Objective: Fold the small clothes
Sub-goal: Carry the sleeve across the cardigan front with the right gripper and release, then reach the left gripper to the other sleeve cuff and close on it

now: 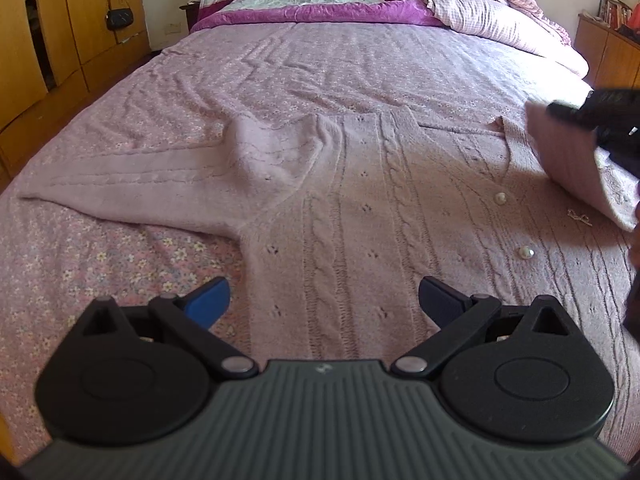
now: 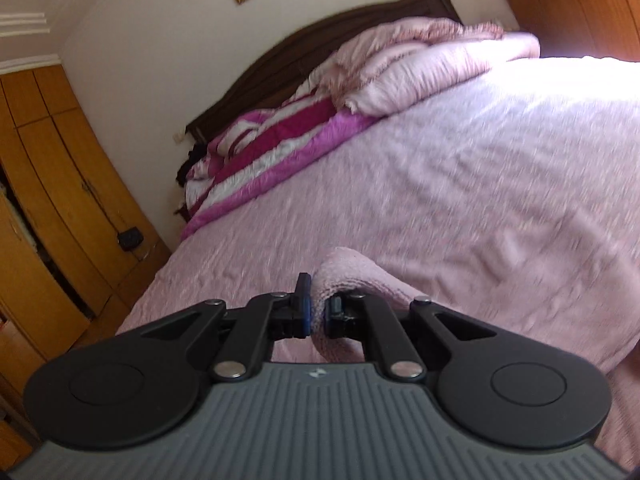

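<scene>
My left wrist cam looks down along the bed [image 1: 360, 60] from close above the cardigan [image 1: 360, 200]. Right cam sits lower, tilted, facing the headboard [image 2: 320, 40]. Both share the quilts [image 1: 304, 4].

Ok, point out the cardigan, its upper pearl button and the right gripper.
pink cable-knit cardigan [image 1: 344, 208]: left wrist view, on its front panel.
upper pearl button [image 1: 499, 199]: left wrist view, on the button's face.
right gripper [image 2: 317, 314]: right wrist view, midway between fingertips pinching a pink knit fold.
</scene>
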{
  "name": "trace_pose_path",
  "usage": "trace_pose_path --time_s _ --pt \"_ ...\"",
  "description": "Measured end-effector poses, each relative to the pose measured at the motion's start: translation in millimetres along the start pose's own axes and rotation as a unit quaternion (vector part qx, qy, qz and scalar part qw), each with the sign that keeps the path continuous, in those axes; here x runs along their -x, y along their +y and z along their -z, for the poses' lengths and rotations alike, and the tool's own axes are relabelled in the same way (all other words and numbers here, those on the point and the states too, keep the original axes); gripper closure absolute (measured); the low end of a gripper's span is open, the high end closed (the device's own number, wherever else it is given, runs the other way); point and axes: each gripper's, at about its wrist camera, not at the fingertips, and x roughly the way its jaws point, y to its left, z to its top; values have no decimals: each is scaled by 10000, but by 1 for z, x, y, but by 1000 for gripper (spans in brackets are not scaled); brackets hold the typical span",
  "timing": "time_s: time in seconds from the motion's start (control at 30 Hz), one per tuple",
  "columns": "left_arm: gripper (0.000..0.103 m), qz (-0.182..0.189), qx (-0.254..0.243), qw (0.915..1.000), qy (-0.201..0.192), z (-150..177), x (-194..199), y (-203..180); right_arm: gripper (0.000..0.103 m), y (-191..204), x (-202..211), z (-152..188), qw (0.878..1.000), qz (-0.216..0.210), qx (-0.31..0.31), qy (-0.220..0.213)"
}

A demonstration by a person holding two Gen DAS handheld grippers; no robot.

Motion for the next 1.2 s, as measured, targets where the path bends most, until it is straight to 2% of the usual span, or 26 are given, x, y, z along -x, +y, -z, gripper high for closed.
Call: trace_pose_path --time_s 0.23,0.43,0.57,0.73,0.8,0.9,1.2 --pt "1 1 100 9999 -55 0 -4 10 97 9 -34 52 9981 15 241 558" --pt "1 -11 110 9999 -11 0 -11 11 96 2 -54 72 9955 107 244 904" --pt "1 6 99 9999 -14 1 -13 10 95 -4 -58 71 9946 68 242 1003" --pt "1 47 122 9999 -7 1 -13 8 72 -3 -57 65 9932 -113 183 1145" --pt "1 54 101 9999 -16 1 -12 7 51 -1 -52 62 9925 -262 155 1185" --pt "1 50 88 9999 -23 1 -11 7 34 5 -42 57 9908 -454 119 1269" --pt "1 95 15 9999 -90 -1 -7 0 14 5 8 48 9874 -568 267 1452"
